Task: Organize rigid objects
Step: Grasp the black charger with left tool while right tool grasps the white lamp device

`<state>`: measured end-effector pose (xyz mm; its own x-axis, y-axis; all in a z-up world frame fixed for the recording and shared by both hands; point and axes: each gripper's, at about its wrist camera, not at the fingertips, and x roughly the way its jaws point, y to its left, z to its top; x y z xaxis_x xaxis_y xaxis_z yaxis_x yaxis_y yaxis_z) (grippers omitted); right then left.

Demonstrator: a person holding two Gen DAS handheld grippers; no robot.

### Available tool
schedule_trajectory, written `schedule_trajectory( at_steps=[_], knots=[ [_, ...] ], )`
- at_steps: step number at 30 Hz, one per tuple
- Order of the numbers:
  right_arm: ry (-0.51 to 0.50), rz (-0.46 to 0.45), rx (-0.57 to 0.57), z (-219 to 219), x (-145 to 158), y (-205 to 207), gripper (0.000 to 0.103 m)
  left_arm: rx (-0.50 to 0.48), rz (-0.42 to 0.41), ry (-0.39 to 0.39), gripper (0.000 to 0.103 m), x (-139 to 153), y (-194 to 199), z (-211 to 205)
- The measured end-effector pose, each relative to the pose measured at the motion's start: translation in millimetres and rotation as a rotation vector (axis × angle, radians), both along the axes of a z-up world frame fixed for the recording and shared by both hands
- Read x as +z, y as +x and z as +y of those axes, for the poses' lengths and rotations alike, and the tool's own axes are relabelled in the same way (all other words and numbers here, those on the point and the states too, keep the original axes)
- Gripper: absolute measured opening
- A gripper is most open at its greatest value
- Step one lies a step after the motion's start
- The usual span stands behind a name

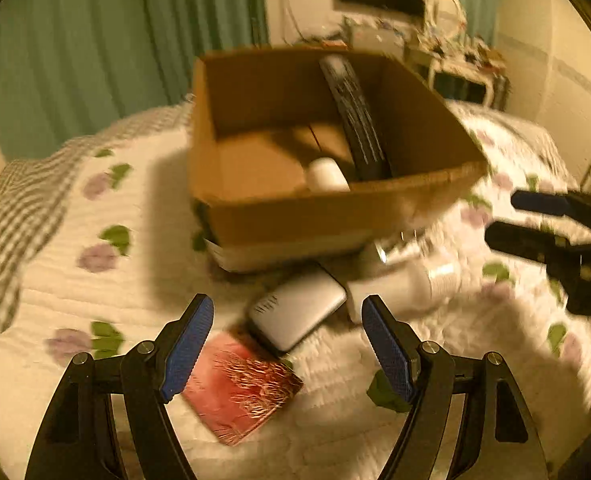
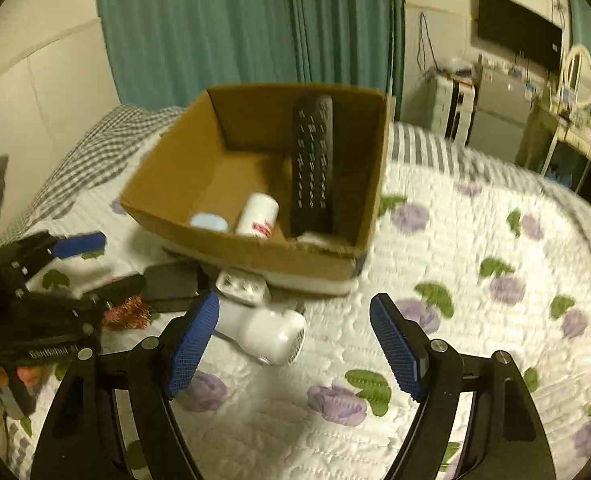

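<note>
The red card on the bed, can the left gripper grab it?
Probably yes. The red card lies flat just ahead of the open left gripper, nothing covering it, though its thin edge may be tricky.

A cardboard box (image 2: 255, 184) sits on the bed (image 2: 475, 320), holding a remote (image 2: 311, 160) and a bottle (image 2: 257, 216). Before it lie a flat case (image 1: 299, 312) and a card (image 1: 239, 388).

Dim yellowish light, seemingly motion-blurred, fisheye-warped edges

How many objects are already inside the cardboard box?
3 clearly visible: a black remote leaning on the far wall, a white bottle and a pale blue item on the floor. Others may be hidden behind the near wall.
</note>
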<state>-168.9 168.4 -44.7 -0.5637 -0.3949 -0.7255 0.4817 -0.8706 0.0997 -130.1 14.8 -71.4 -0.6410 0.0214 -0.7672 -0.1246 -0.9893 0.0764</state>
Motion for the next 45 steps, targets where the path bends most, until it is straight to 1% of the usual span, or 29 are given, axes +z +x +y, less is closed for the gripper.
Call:
schedule_trajectory(
  at_steps=[4, 7, 10, 12, 13, 15, 19, 21, 22, 24, 25, 28, 30, 31, 35, 38, 39, 40, 42, 43, 45],
  knots=[
    [-0.029, -0.053, 0.000, 6, -14, -8, 0.078, -0.028, -0.058, -0.055, 0.079, -20, -10, 8],
    [-0.033, -0.080, 0.000, 8, -22, -10, 0.078, -0.042, -0.090, -0.099, 0.079, -29, -20, 12],
    [-0.038, -0.091, 0.001, 10, -26, -10, 0.078, -0.058, -0.110, -0.125, 0.079, -35, -27, 15],
    [-0.039, -0.091, 0.000, 9, -26, -10, 0.078, -0.062, -0.112, -0.126, 0.079, -36, -31, 15],
    [-0.037, -0.090, 0.000, 9, -26, -10, 0.078, -0.069, -0.117, -0.113, 0.077, -36, -32, 14],
    [-0.027, -0.087, 0.001, 8, -27, -10, 0.078, -0.077, -0.128, -0.097, 0.077, -37, -32, 13],
    [0.002, -0.069, -0.002, 7, -27, -7, 0.078, -0.112, -0.172, -0.059, 0.077, -41, -31, 11],
    [0.002, -0.068, -0.001, 7, -26, -7, 0.078, -0.145, -0.179, -0.089, 0.077, -42, -27, 17],
    [0.005, -0.068, -0.001, 7, -26, -6, 0.078, -0.161, -0.175, -0.127, 0.076, -43, -24, 22],
    [0.012, -0.070, -0.003, 7, -27, -7, 0.078, -0.170, -0.158, -0.196, 0.069, -45, -17, 30],
    [0.015, -0.072, -0.002, 6, -28, -7, 0.078, -0.164, -0.155, -0.202, 0.060, -43, -15, 30],
    [0.042, -0.060, 0.012, 3, -28, -7, 0.078, -0.156, -0.152, -0.168, 0.054, -39, -6, 27],
    [0.077, -0.038, 0.037, -1, -27, -6, 0.078, -0.146, -0.138, -0.159, 0.051, -34, 2, 28],
    [0.098, -0.026, 0.068, -6, -26, -6, 0.078, -0.133, -0.122, -0.151, 0.050, -29, 9, 29],
    [0.102, -0.023, 0.198, -18, -22, -4, 0.078, -0.068, -0.075, -0.109, 0.044, -11, 33, 27],
    [0.159, -0.005, 0.281, -34, -26, -3, 0.078, -0.008, -0.061, -0.067, 0.043, -3, 44, 21],
    [0.178, 0.000, 0.293, -37, -29, -3, 0.078, -0.005, -0.058, -0.063, 0.043, -4, 48, 18],
    [0.209, 0.001, 0.320, -45, -34, -4, 0.078, -0.004, -0.055, -0.069, 0.043, 1, 47, 21],
    [0.235, -0.005, 0.358, -53, -41, -5, 0.078, -0.005, -0.058, -0.078, 0.043, 2, 42, 27],
    [0.255, -0.013, 0.381, -59, -47, -7, 0.076, -0.004, -0.058, -0.077, 0.043, 2, 33, 22],
    [0.287, -0.025, 0.406, -66, -55, -10, 0.069, -0.004, -0.058, -0.077, 0.043, 4, 20, 14]
  ],
)
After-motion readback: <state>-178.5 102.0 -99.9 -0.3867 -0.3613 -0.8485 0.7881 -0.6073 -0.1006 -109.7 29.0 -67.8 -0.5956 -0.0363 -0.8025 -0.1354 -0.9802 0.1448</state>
